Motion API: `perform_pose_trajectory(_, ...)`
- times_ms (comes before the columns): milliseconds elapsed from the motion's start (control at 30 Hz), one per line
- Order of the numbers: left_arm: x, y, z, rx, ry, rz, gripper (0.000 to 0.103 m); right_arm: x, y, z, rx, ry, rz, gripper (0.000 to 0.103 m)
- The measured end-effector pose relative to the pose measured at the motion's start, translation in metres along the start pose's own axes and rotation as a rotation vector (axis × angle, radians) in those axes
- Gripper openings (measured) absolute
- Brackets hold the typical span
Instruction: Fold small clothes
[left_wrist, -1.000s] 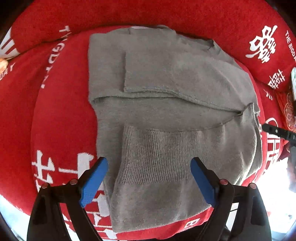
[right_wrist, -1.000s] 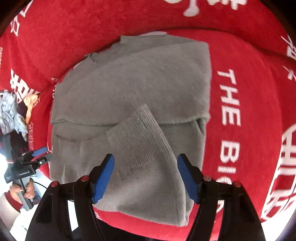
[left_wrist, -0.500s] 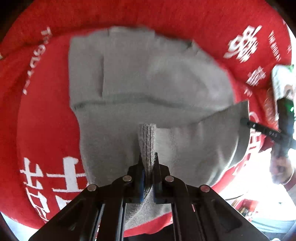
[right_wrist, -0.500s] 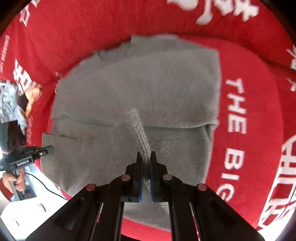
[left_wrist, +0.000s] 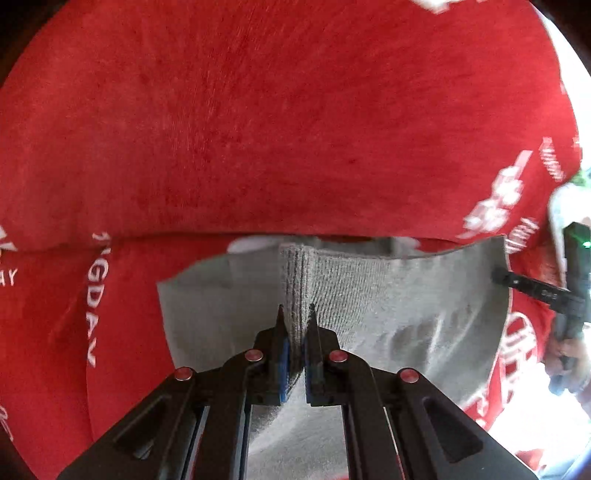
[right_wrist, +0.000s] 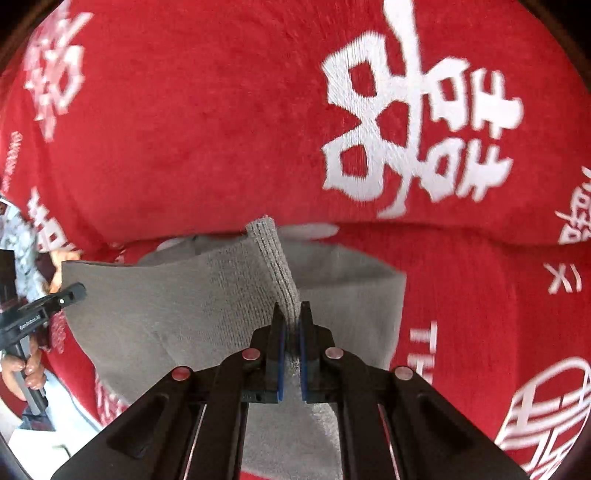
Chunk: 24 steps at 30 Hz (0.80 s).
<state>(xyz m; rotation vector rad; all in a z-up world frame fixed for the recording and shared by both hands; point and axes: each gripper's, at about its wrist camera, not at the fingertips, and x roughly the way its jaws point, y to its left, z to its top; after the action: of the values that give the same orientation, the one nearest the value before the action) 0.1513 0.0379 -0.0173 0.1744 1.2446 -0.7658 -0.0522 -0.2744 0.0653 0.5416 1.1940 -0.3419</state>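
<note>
A small grey knitted sweater (left_wrist: 406, 306) lies on a red cloth (left_wrist: 295, 129) with white lettering. My left gripper (left_wrist: 295, 314) is shut on the ribbed hem of the sweater and holds it lifted and carried forward over the rest of the garment. My right gripper (right_wrist: 290, 310) is shut on the ribbed hem (right_wrist: 273, 258) at the other side, lifted the same way. The sweater (right_wrist: 166, 306) hangs as a sheet between the two grippers. The upper part of the garment is hidden behind the raised fold.
The red cloth (right_wrist: 184, 129) rises like a cushion behind the sweater. The right gripper shows at the right edge of the left wrist view (left_wrist: 546, 295), and the left gripper at the left edge of the right wrist view (right_wrist: 40, 314). A pale floor (right_wrist: 44, 435) lies beyond the cloth's edge.
Both grippers went from open over the hem to shut on it. They have since lifted the hem and carried it forward, so the lower part now folds over the upper part.
</note>
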Motion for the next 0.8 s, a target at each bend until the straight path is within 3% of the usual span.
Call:
perform_pose_trajectory(167,0.065,0.011,0.009,-0.028,0.052,0.097,0.007,0.073,-0.018,0.017,0.054,0.078,-0.028,0.006)
perform_pose_trajectory(267,0.088,0.015,0.009,-0.028,0.075,0.195,0.007,0.101,-0.028,0.014,0.080,0.114,-0.043,0.006)
perform_pose_trajectory(333,0.096,0.020,0.009,-0.046,0.096,0.258,0.028,0.114,-0.031,0.013,0.087,0.131,-0.047,0.006)
perform_pose_trajectory(367,0.093,0.022,0.009,-0.056,0.086,0.341,0.049,0.116,-0.032,0.015,0.090,0.134,-0.046,0.007)
perform_pose_trajectory(433,0.082,0.025,0.009,-0.061,0.049,0.409,0.053,0.114,-0.032,0.015,0.104,0.148,-0.066,0.009)
perform_pose_trajectory(500,0.063,0.028,0.008,-0.077,0.049,0.369,0.053,0.106,-0.032,0.016,0.118,0.159,-0.132,0.022)
perform_pose_trajectory(567,0.045,0.026,0.004,-0.069,0.045,0.319,0.053,0.087,-0.033,0.015,0.134,0.138,-0.149,0.022)
perform_pose_trajectory(733,0.033,0.008,-0.021,-0.049,0.088,0.140,0.054,0.050,-0.023,-0.009,0.151,0.091,0.027,0.022)
perform_pose_trajectory(800,0.046,0.003,-0.035,-0.047,0.120,0.149,0.054,0.054,-0.016,-0.024,0.145,0.116,0.069,0.022)
